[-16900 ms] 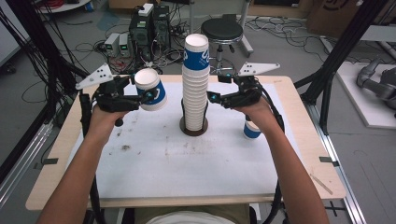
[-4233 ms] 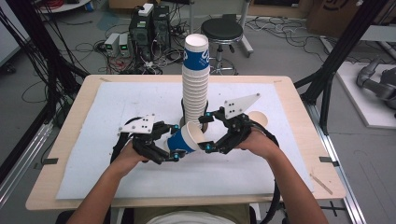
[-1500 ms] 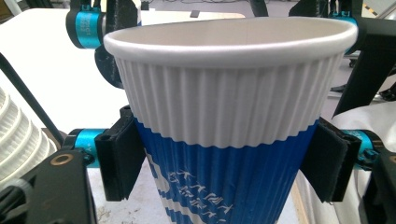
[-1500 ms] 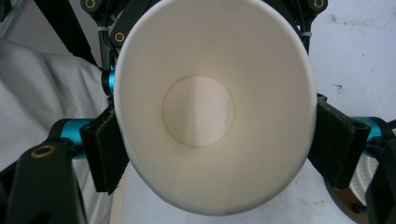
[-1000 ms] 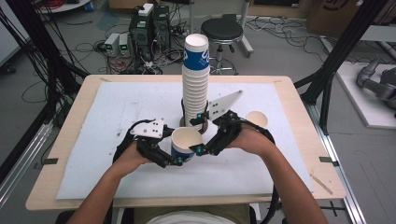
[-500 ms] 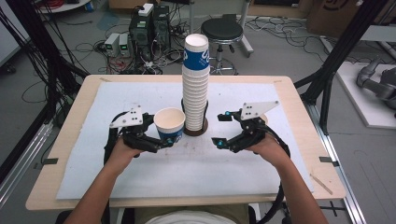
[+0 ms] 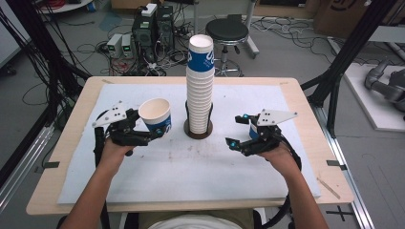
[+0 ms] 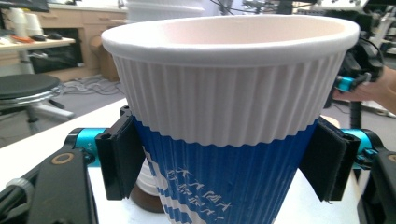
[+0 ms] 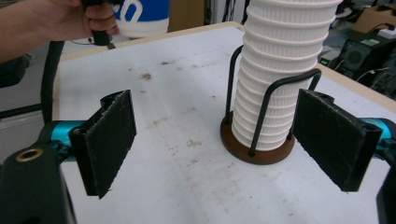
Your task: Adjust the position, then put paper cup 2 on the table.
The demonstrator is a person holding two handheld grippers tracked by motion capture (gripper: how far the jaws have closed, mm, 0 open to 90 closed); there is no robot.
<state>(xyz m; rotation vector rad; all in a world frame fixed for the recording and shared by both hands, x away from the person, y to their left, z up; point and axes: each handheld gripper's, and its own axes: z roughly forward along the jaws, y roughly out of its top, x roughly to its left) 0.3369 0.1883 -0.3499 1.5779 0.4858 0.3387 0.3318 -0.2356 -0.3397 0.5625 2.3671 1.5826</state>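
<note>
High view: left gripper point(image 7: 155, 135) carried cup point(image 7: 156, 114) left, right gripper point(image 7: 237, 131) withdrew.

cup point(image 8: 233, 140): base cut off | second cup point(image 7: 251, 132): mostly hidden behind tongs

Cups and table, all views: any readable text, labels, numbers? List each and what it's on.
White script on the blue band of the held cup, in the left gripper: several small characters, too blurred to read.
Large white lettering on the top cup of the cup stack: partly turned away, not legible.
White lettering on the same held cup in the right gripper view: cropped, unreadable.
No other text can be read.
</note>
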